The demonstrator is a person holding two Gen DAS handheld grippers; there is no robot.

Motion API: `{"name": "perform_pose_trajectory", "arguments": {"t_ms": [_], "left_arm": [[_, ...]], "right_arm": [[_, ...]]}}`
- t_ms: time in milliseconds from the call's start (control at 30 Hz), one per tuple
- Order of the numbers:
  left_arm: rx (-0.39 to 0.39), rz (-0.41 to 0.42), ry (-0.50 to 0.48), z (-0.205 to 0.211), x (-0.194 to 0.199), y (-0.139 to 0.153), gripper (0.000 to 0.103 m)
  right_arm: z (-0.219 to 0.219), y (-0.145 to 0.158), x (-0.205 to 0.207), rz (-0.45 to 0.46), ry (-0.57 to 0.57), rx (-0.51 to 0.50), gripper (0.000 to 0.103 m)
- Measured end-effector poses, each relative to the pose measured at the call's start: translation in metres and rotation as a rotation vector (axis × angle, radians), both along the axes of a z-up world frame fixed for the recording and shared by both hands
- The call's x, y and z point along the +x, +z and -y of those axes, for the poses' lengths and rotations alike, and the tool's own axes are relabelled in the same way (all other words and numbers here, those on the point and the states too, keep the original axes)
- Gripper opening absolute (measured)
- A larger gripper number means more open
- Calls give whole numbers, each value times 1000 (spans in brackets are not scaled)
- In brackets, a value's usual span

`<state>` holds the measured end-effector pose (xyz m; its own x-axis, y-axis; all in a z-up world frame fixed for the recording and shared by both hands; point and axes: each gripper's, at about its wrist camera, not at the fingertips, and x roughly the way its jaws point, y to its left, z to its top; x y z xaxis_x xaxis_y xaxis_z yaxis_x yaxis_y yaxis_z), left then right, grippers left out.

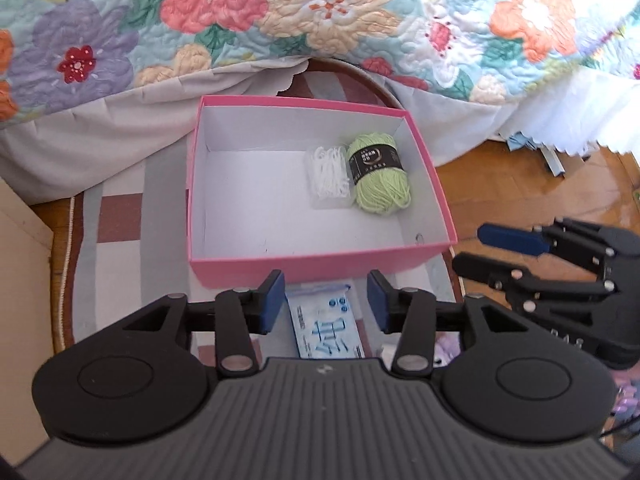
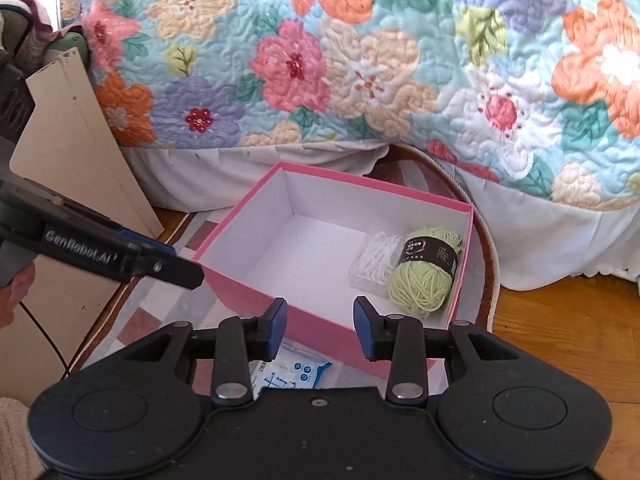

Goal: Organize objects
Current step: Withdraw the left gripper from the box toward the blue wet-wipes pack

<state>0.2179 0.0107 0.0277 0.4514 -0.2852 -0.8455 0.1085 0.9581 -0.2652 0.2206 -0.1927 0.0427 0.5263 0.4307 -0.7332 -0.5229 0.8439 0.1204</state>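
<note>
Left tool [image 1: 326, 300] released above blue packet [image 1: 326, 330]; right tool [image 2: 320, 330] released; pink box [image 1: 320, 258] just beyond.

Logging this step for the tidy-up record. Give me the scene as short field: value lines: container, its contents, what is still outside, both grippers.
container: pink box, lid off, white inside, on a patterned rug
in box: green yarn ball with a black label, beside a clear packet of white string, both at the right end
outside box: blue-and-white packet on the rug, just in front of the box
left gripper: open, holding nothing, above the blue-and-white packet
right gripper: open, holding nothing, at the box's near wall
backdrop: floral quilt
</note>
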Motion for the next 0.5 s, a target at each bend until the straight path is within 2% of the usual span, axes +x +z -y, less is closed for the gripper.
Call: {"name": "perform_pose_trajectory", "arguments": {"t_ms": [133, 300, 500], "left_arm": [[8, 21, -21, 0, -19, 11, 62], [51, 52, -27, -1, -37, 21, 68], [83, 79, -31, -4, -52, 25, 70]], "right_arm": [[-3, 9, -18, 17, 19, -12, 48], [-5, 20, -36, 32, 45, -31, 53], [-9, 27, -49, 30, 66, -42, 62]]}}
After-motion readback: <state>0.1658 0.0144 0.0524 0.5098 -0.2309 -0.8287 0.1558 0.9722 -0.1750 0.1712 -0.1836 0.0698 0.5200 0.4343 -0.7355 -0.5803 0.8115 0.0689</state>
